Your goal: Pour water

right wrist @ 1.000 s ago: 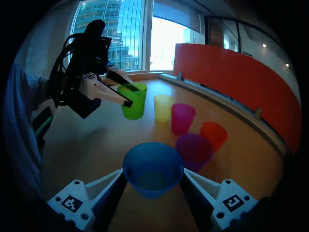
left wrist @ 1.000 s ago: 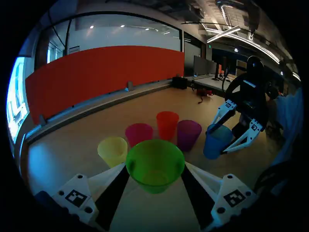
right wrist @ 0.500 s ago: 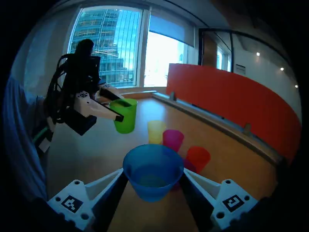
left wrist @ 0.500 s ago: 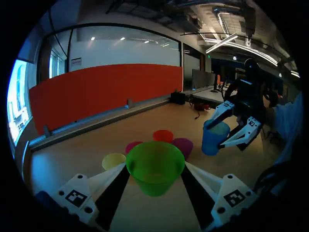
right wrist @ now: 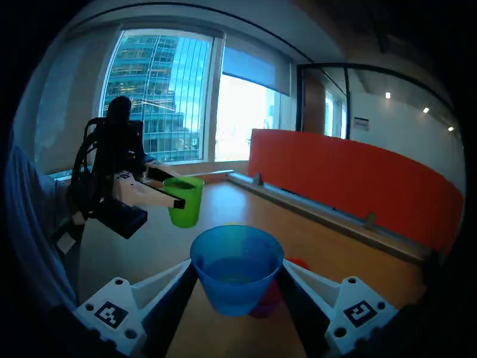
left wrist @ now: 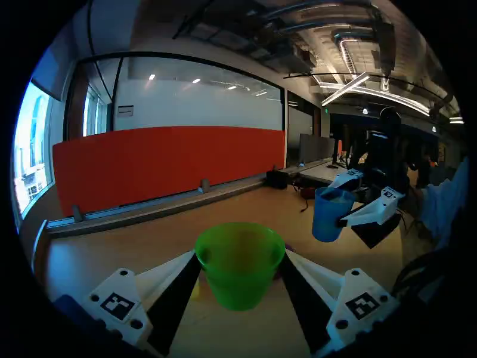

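Both cups have risen clear of the wooden table [left wrist: 137,238] since 1 s ago.
Left gripper [left wrist: 239,264] jaws clamp the green cup [left wrist: 239,280] and right gripper [right wrist: 237,269] jaws clamp the blue cup [right wrist: 237,292], both upright and apart; bring the rims close, then tip 1 slowly.

Translucent green cup [left wrist: 239,268] between white left gripper [left wrist: 239,258] fingers carrying black-and-white square markers [left wrist: 116,305], translucent blue cup [right wrist: 237,280] in the matching white right gripper [right wrist: 237,267], orange-red wall panel [left wrist: 167,162] ahead, tan wood table [left wrist: 143,235] beneath.
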The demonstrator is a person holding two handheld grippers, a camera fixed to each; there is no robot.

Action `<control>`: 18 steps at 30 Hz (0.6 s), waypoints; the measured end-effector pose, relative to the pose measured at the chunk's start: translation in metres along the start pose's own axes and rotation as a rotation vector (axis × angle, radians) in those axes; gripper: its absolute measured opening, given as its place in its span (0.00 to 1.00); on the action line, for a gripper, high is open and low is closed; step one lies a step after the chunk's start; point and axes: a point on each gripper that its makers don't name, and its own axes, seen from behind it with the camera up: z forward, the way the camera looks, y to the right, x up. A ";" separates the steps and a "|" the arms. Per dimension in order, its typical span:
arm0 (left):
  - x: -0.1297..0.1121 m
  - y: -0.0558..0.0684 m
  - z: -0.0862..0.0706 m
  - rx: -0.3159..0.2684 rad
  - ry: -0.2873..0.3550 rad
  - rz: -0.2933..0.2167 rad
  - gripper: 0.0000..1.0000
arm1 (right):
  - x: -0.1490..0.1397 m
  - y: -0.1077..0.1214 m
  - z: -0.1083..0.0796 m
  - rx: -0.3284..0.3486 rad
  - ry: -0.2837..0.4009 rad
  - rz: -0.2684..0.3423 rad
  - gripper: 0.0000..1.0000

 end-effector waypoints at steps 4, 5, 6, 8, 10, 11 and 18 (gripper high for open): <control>0.010 0.004 -0.001 -0.003 0.032 -0.002 0.87 | 0.011 0.003 -0.001 -0.012 0.031 -0.001 0.89; 0.012 0.005 -0.001 -0.004 0.038 -0.002 0.87 | 0.013 0.003 -0.002 -0.014 0.039 -0.001 0.89; 0.014 0.006 -0.001 -0.005 0.042 -0.001 0.87 | 0.015 0.003 -0.002 -0.016 0.045 -0.001 0.89; 0.017 0.009 -0.001 -0.007 0.051 0.003 0.87 | 0.019 0.004 -0.002 -0.019 0.058 0.000 0.89; 0.019 0.011 -0.001 -0.011 0.053 0.005 0.87 | 0.021 0.005 -0.002 -0.021 0.067 0.002 0.89; 0.020 0.012 -0.001 -0.013 0.054 0.006 0.87 | 0.023 0.006 -0.002 -0.022 0.072 0.003 0.89; 0.026 0.020 -0.001 -0.027 0.064 0.011 0.87 | 0.031 0.009 -0.001 -0.029 0.098 0.004 0.89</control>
